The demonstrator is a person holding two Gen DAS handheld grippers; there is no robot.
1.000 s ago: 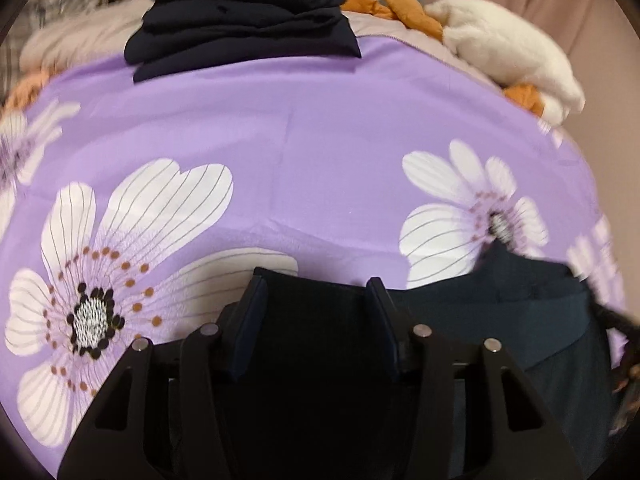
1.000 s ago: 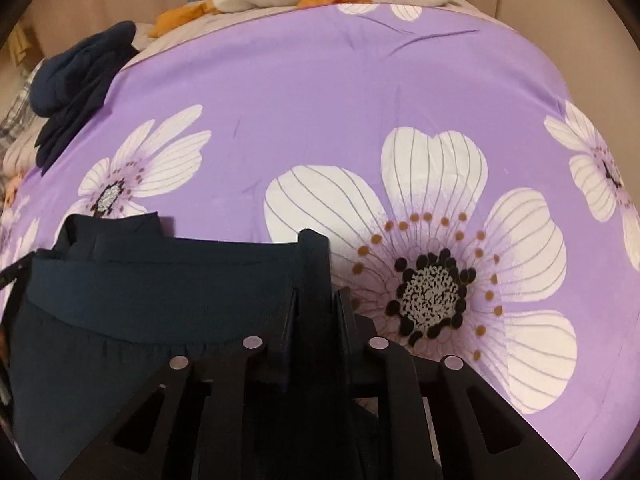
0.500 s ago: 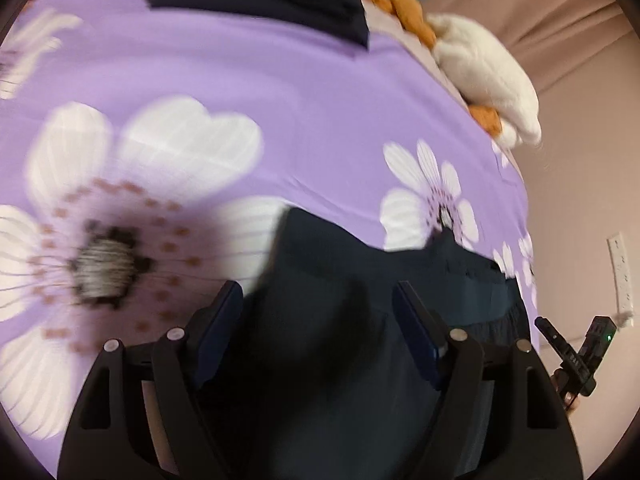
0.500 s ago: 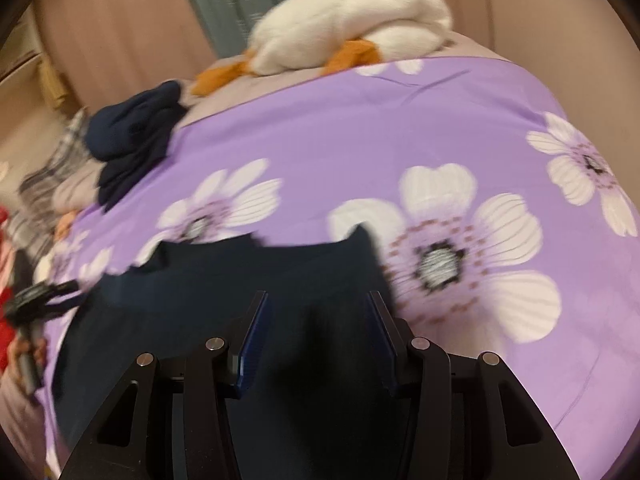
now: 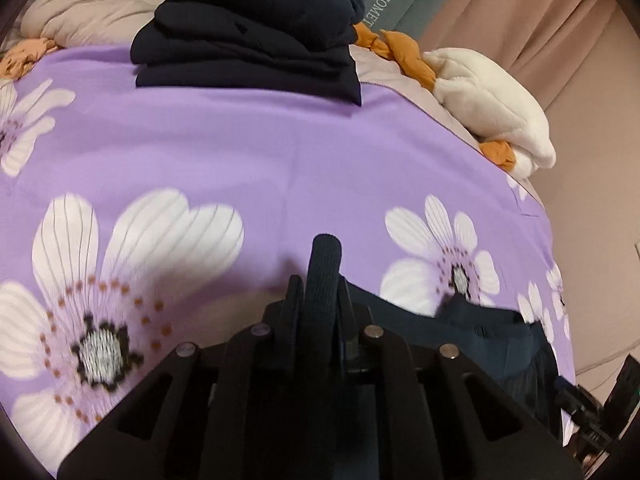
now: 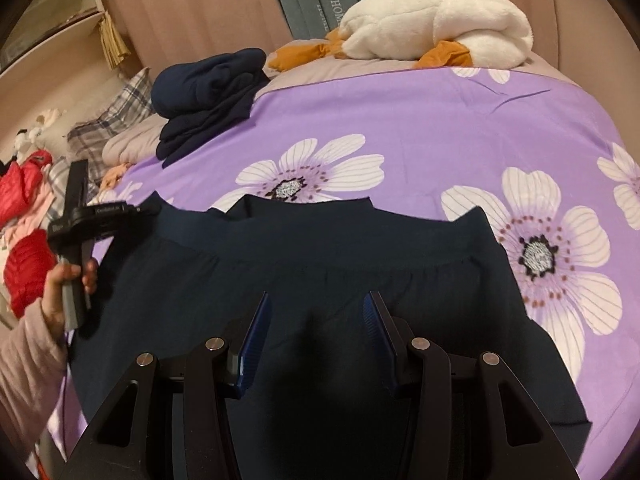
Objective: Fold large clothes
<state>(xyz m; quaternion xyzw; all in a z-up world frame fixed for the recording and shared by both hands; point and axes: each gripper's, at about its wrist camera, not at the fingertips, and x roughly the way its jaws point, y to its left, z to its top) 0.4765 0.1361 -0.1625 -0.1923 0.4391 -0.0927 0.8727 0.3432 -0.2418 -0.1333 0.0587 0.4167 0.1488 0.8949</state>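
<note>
Dark navy garment is spread on the near part of the purple floral bedspread, waistband across, left to right. Right gripper hovers over its middle, jaws apart, nothing pinched. Left gripper, just closed, is clamped on the waistband's left corner. One folded navy stack is seen far left, one white plush farthest.

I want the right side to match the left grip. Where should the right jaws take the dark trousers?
Grip the waistband at its right corner, coming from the purple bedspread side, jaws across the edge. The dark trousers lie flat, and that band is thick. The right gripper hovers open; the left gripper pinches its corner.
</note>
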